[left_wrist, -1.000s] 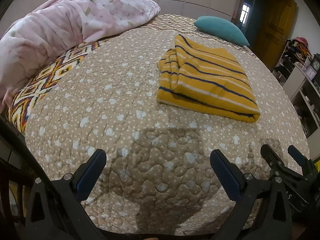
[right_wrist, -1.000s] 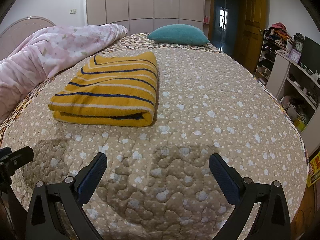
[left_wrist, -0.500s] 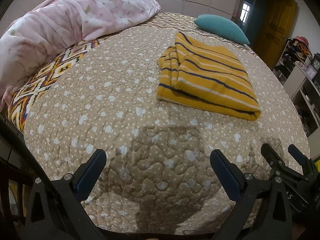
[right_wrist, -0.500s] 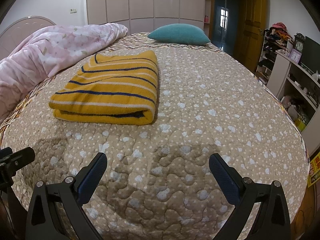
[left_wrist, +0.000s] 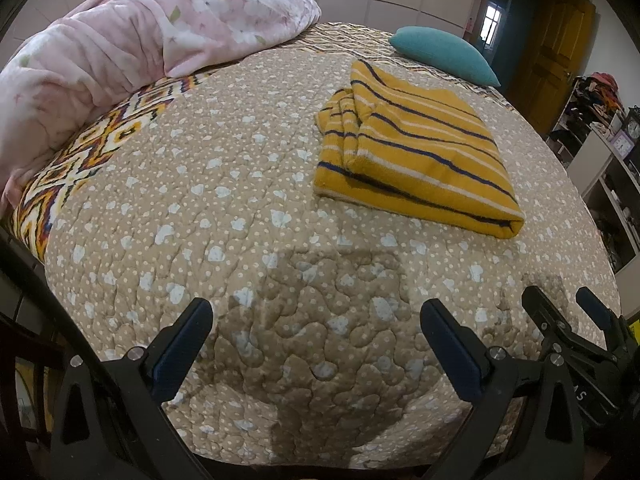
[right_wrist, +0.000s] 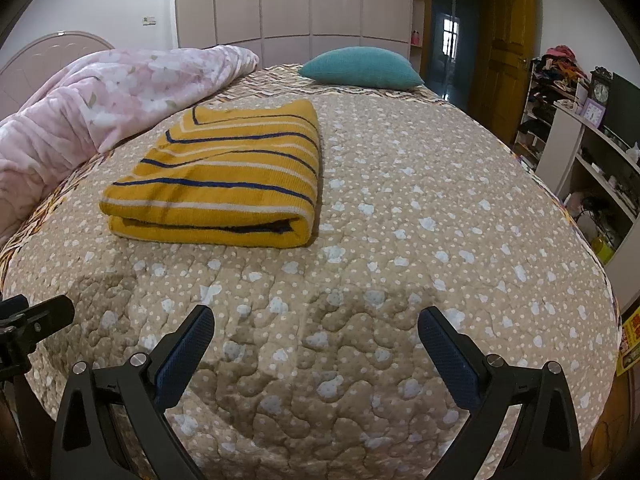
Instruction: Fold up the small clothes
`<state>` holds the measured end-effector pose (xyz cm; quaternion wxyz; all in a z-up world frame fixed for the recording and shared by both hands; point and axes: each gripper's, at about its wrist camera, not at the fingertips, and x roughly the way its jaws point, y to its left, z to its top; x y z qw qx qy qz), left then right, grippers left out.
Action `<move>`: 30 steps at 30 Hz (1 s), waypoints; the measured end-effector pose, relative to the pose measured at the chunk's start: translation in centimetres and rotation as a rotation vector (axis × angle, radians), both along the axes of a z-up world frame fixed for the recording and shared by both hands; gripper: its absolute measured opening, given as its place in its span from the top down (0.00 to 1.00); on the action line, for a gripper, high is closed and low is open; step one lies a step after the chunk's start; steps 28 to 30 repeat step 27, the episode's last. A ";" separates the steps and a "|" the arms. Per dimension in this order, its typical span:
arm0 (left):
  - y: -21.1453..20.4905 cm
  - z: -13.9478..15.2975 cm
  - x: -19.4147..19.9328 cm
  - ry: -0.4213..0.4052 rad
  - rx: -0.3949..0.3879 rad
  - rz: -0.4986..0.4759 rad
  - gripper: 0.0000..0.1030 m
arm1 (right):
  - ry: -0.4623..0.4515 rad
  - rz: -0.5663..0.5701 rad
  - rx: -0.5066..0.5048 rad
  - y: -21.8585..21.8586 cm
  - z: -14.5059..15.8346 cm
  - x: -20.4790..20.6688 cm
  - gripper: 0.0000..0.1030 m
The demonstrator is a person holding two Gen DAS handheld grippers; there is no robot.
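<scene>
Right wrist: folded shirt (right_wrist: 224, 176), bare quilt (right_wrist: 420, 208) around

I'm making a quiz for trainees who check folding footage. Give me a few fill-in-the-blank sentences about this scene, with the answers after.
1. The striped garment lies on the bed already ____.
2. The left gripper and the right gripper both have their jaws ____.
3. The pillow beyond the garment is coloured ____.
4. The blanket with the floral print is coloured ____.

Answers: folded; open; teal; pink
</scene>
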<state>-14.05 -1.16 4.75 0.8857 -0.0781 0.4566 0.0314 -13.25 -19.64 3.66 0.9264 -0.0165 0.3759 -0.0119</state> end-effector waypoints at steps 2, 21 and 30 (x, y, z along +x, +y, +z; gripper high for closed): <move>0.1 -0.1 0.0 0.000 -0.003 0.002 0.00 | -0.006 0.010 -0.003 0.2 0.0 0.0 0.00; 2.3 -2.6 6.5 -0.013 -0.020 -0.035 0.00 | 0.035 0.096 -0.021 1.2 -1.2 5.9 0.00; 1.8 -2.5 8.1 -0.018 -0.050 -0.046 0.00 | 0.039 0.125 -0.043 2.2 -1.6 7.0 0.00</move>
